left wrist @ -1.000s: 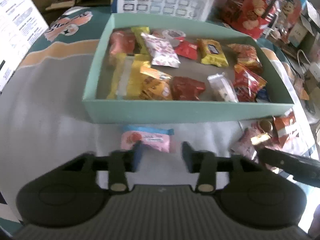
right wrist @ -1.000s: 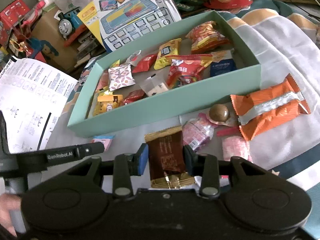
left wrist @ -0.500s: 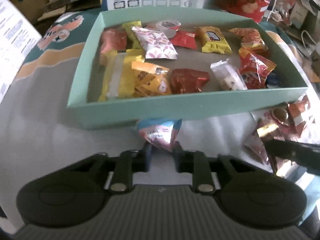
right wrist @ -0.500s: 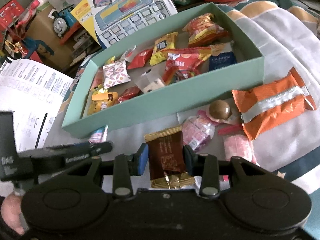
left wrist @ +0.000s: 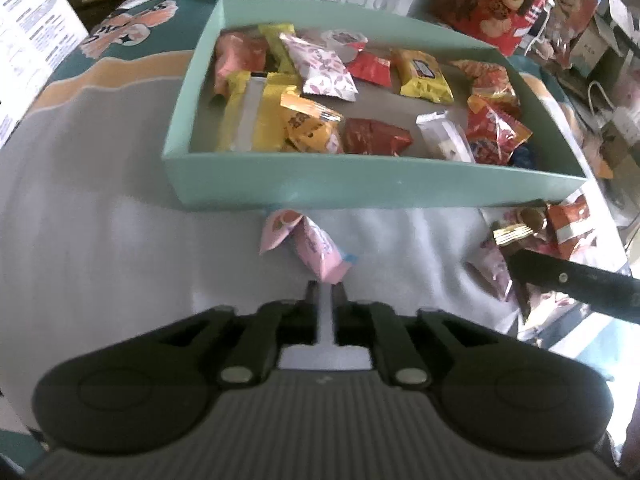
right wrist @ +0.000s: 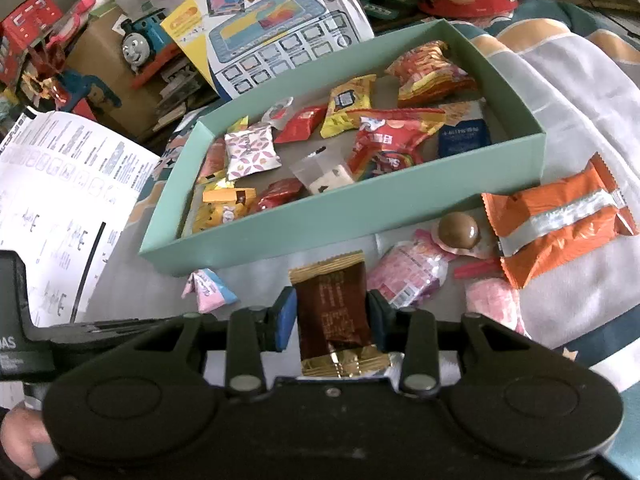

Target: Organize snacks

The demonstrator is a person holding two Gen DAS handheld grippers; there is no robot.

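Two views, two grips. Low in the left wrist frame, the left gripper [left wrist: 325,286] has just been closing, and its jaws now stand nearly together, pinching the near tip of the pink snack packet [left wrist: 308,246]. That packet lies crumpled just in front of the teal box [left wrist: 360,188], its long axis running from the upper left by the box wall down to the lower right at the fingertips. The right wrist view shows the same packet [right wrist: 210,290] at lower left, seen from the side, with the left tool's dark finger reaching in below it. Only this view gives the right gripper [right wrist: 330,316], jaws narrow and clamped on the long sides of the brown snack bar [right wrist: 332,308]; the bar stands lengthwise along the fingers, gold crimped end toward the camera. Right of it lie a pink candy bag [right wrist: 408,276], a chocolate ball [right wrist: 458,230] and an orange wafer pack [right wrist: 556,216], on the pale cloth [left wrist: 100,260].
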